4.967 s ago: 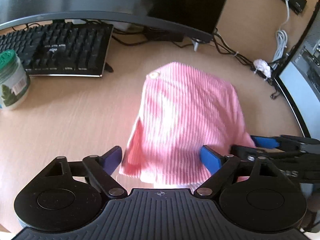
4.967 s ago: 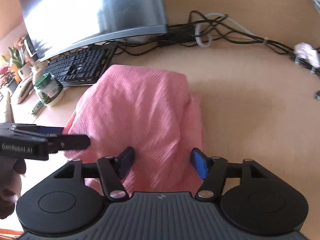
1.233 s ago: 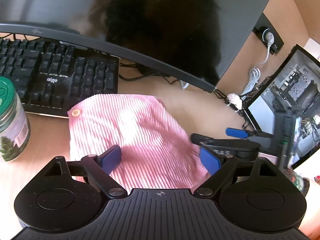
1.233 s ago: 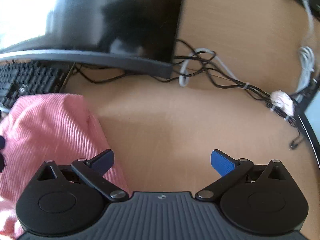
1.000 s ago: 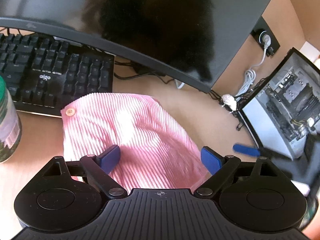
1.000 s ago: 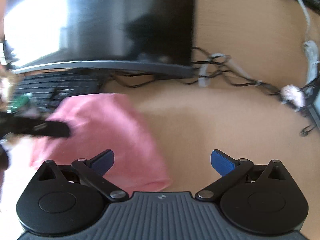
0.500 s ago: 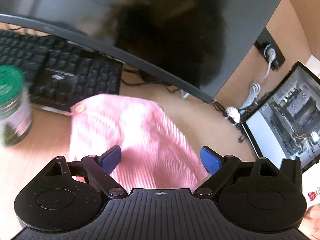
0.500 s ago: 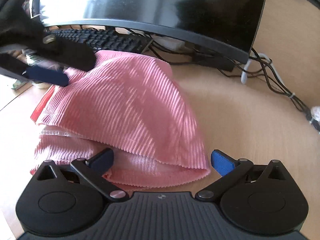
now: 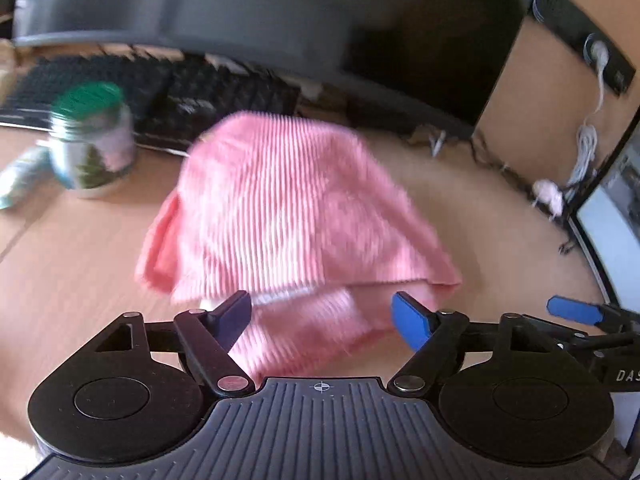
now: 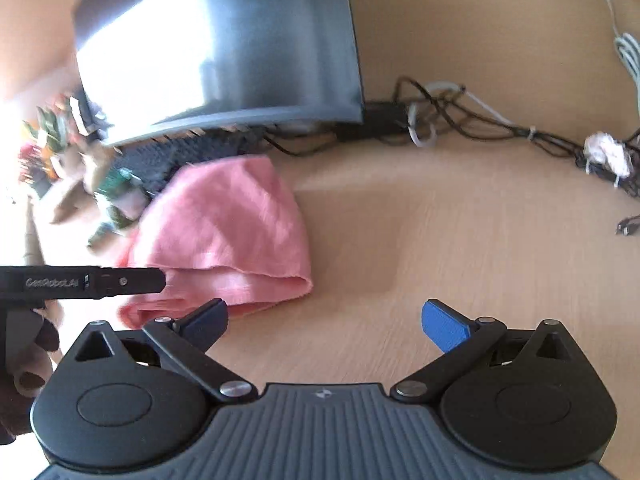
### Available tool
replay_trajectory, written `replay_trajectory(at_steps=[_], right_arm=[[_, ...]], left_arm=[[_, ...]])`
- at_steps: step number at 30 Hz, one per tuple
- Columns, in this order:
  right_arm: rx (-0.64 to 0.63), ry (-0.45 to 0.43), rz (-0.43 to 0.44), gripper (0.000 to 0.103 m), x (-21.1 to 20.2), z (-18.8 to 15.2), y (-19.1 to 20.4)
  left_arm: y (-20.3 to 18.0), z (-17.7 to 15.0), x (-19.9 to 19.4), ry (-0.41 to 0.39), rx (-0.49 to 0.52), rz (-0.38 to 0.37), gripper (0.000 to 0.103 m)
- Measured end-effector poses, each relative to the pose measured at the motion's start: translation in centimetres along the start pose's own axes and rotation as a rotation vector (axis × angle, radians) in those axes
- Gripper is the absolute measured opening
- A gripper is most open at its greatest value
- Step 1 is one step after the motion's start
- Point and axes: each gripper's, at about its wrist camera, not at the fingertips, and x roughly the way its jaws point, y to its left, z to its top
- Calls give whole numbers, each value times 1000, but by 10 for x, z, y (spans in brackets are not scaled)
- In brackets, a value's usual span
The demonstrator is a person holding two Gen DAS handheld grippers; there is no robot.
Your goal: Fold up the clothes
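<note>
A pink ribbed garment [image 9: 288, 216] lies folded in a compact stack on the wooden desk, its near edge showing layered folds. My left gripper [image 9: 322, 316] hovers open just over that near edge, nothing pinched between its blue pads. In the right wrist view the same garment [image 10: 228, 236] sits to the left. My right gripper [image 10: 324, 320] is open over bare desk beside the garment's right corner. The left gripper's black finger [image 10: 120, 282] reaches in from the left, held by a hand [image 10: 28, 360]. The right gripper's blue fingertip [image 9: 574, 310] shows at the left view's right edge.
A curved monitor [image 9: 280, 16] and black keyboard [image 9: 168, 96] stand behind the garment. A green-lidded jar [image 9: 94, 140] sits to its left. Cables [image 10: 480, 120] trail along the back right, and an open computer case [image 9: 616, 208] stands at the right. Plants [image 10: 44, 148] crowd the far left.
Both grippers have pulled back from the garment and swung their views; the right gripper moved rightward off the cloth to bare desk. The garment stays folded on the desk.
</note>
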Motion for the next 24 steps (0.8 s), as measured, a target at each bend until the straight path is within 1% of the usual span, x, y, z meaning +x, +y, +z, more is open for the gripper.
replay_trajectory(at_steps=[2, 3, 5, 6, 9, 10, 12, 15, 17, 20, 22, 24], right_arm=[[-11, -21, 65, 103, -16, -3, 6], [-18, -26, 95, 103, -23, -5, 9], [-25, -80, 121, 103, -34, -14, 14], [-28, -109, 133, 103, -40, -18, 16], [-57, -144, 119, 103, -53, -32, 22], [-84, -133, 105, 103, -57, -35, 24], [-149, -126, 74, 103, -65, -40, 31], [-196, -170, 53, 103, -80, -44, 35], [-219, -183, 37, 103, -86, -47, 35], [-239, -191, 20, 103, -90, -53, 34], [-232, -189, 21, 103, -91, -54, 31], [-224, -187, 21, 103, -92, -55, 28]], left_arm=[[-13, -17, -36, -89, 16, 87, 97], [-20, -27, -52, -128, 20, 132, 100], [-34, -50, -76, -196, 0, 198, 103], [-40, -58, -81, -209, -5, 214, 103], [-56, -79, -90, -225, -15, 245, 103], [-61, -86, -93, -230, -18, 256, 103], [-67, -89, -97, -242, -7, 283, 103], [-71, -96, -106, -263, -20, 324, 103], [-72, -101, -113, -266, -36, 337, 103], [-75, -105, -117, -251, -51, 344, 103], [-79, -110, -118, -243, -38, 337, 103], [-83, -113, -120, -250, -29, 330, 103]])
